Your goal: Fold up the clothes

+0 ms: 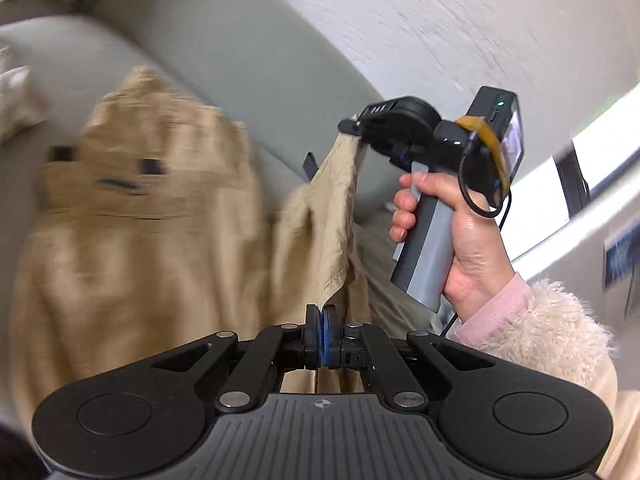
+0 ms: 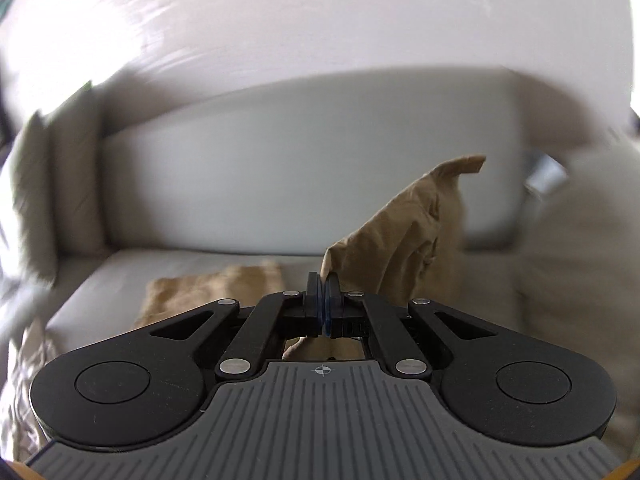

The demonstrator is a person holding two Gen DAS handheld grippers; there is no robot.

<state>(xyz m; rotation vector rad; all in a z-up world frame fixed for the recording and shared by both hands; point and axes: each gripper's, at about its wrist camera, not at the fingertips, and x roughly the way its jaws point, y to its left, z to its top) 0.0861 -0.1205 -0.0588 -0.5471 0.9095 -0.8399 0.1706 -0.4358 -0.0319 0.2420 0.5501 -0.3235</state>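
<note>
Over the grey sofa [image 2: 280, 184], tan trousers [image 1: 152, 240] are hanging blurred, lifted off the seat, with the left tool [image 1: 323, 316] pinching one edge and the right tool [image 2: 322, 294] pinching another, held by a hand [image 1: 460, 232].

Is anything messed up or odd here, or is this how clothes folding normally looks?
Nothing looks damaged. The tan garment hangs bunched and crumpled over the grey sofa, pinched by the left gripper and right gripper. The pictures are blurred, so finer details are unclear.
</note>
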